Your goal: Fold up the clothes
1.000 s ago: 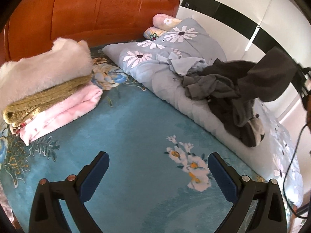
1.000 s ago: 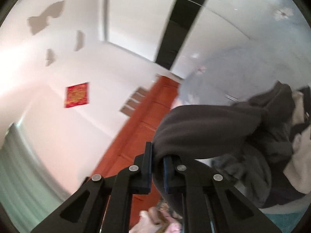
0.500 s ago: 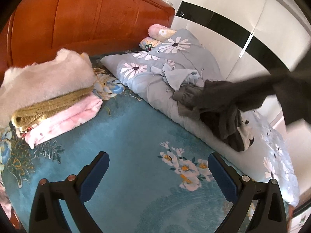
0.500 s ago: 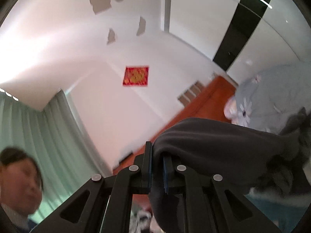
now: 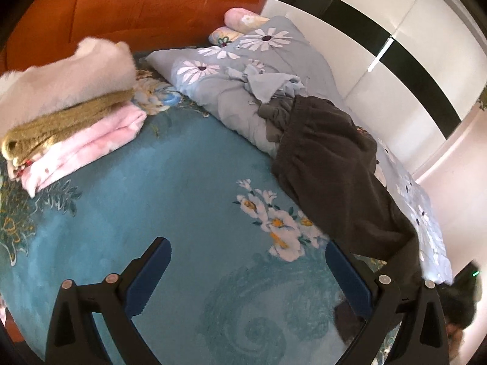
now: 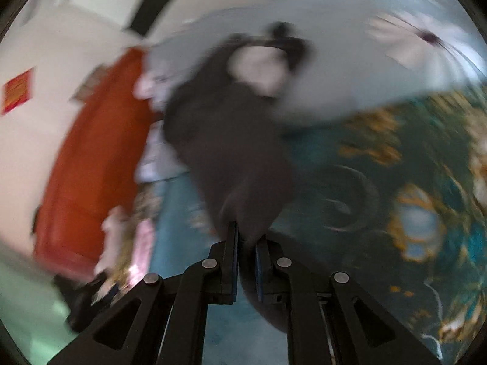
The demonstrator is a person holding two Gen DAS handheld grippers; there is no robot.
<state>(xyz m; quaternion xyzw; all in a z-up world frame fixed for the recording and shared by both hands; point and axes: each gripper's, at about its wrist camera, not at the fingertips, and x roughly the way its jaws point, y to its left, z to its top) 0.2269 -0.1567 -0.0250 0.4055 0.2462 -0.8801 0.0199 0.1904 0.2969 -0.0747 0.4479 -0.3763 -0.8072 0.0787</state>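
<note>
A dark grey garment (image 5: 331,164) stretches from the grey floral quilt (image 5: 268,70) down across the blue bedspread (image 5: 182,200) toward the lower right. In the blurred right wrist view the same dark grey garment (image 6: 234,152) runs away from my right gripper (image 6: 246,243), which is shut on one end of it. My left gripper (image 5: 248,270) hangs open over the blue bedspread, with nothing between its fingers; the garment passes just beside its right finger (image 5: 347,276). A light grey cloth (image 5: 268,85) lies crumpled on the quilt.
A folded stack, white fluffy (image 5: 61,82), olive (image 5: 64,124) and pink (image 5: 82,149), sits at the left by the orange wooden headboard (image 5: 137,6). Two small pillows (image 5: 240,21) lie behind the quilt. A white wardrobe with black stripes (image 5: 380,30) stands at the right.
The right gripper swung down from facing the wall and ceiling toward the bed, dragging the dark grey garment off the pile and laying it out across the bedspread. The left gripper shifted slightly.
</note>
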